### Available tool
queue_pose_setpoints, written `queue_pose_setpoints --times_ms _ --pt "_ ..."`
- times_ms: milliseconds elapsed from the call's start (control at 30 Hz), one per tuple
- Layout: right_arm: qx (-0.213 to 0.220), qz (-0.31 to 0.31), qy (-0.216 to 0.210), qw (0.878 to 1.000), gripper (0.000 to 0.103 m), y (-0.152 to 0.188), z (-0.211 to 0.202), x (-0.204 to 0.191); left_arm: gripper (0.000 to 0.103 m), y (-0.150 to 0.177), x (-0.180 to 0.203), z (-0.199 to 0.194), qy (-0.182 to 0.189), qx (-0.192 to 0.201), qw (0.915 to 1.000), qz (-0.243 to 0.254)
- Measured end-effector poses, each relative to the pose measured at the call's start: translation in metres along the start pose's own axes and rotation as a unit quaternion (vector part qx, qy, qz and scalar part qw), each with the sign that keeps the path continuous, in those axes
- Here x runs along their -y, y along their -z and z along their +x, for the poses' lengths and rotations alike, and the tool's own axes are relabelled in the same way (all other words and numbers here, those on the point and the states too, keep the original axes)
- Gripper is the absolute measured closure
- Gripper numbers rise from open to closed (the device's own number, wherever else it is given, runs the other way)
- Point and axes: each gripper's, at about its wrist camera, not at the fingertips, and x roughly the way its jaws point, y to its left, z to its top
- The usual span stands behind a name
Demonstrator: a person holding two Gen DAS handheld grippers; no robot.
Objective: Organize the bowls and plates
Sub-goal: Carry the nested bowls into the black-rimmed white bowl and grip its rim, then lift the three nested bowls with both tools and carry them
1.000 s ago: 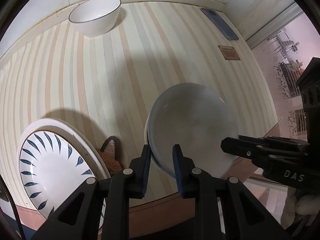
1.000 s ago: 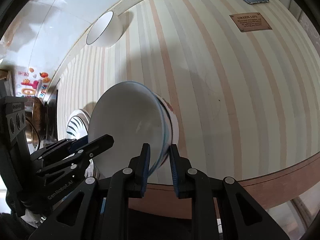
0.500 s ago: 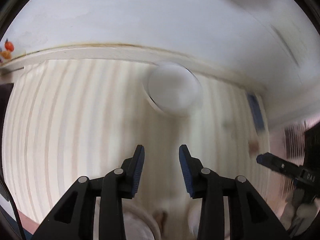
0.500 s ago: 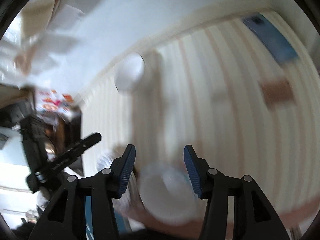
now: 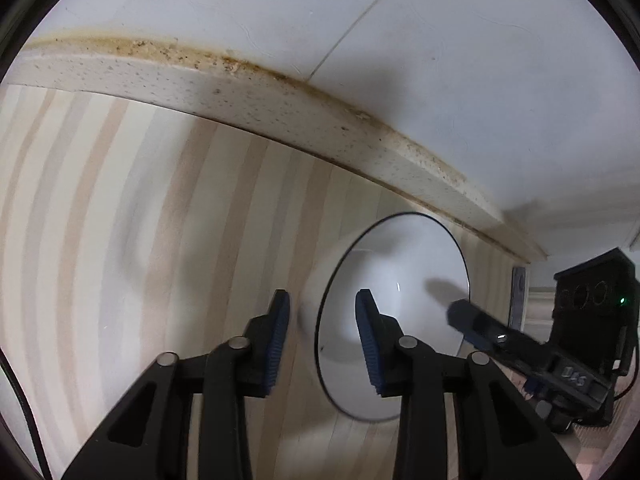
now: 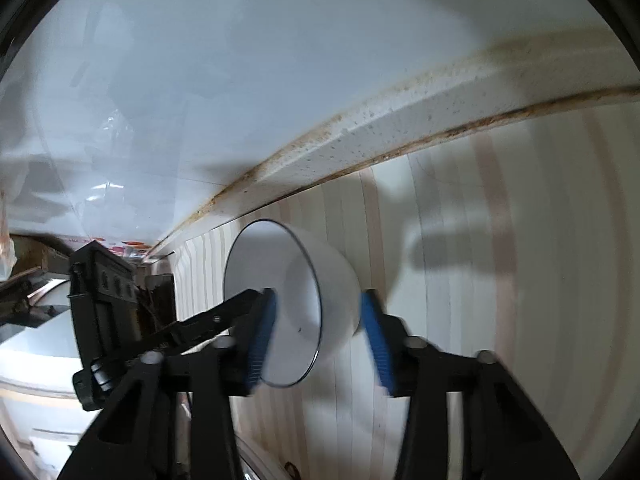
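A white bowl with a thin dark rim [image 5: 400, 304] stands on the striped table near the back wall; it also shows in the right wrist view [image 6: 304, 300]. My left gripper [image 5: 322, 334] is open, its fingers straddling the bowl's near-left rim. My right gripper [image 6: 320, 336] is open wide, its fingers on either side of the bowl's rim and wall. Neither gripper holds the bowl. The right gripper also shows in the left wrist view [image 5: 464, 312], at the bowl's right rim.
The white tiled wall and speckled backsplash ledge [image 5: 280, 96] run close behind the bowl. The striped table [image 5: 120, 240] stretches to the left. A plate's rim [image 6: 256, 460] peeks in at the bottom of the right wrist view.
Both grippers let go of the stacked bowls at the table's front, opened, and moved forward to the white bowl by the back wall, which now sits between their fingers.
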Motion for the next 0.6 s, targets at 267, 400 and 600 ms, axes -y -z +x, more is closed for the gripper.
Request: queue_pose_setpoints --times_ms 267,400,600 --pt "0.007 -0.019 0.007 1.000 0.085 -0.002 -0.003 0.003 0.079 0.009 0.014 0.000 -0.022 0.009 0.9996 0.016" --pt "0.009 -0.028 0.010 1.000 0.085 0.003 -0.008 -0.003 0.079 0.016 0.019 -0.005 -0.024 0.010 0.9995 0.020" --pt "0.015 -0.035 0.013 0.999 0.085 0.013 -0.023 -0.016 0.079 0.035 0.031 -0.021 -0.026 0.019 0.9988 0.038"
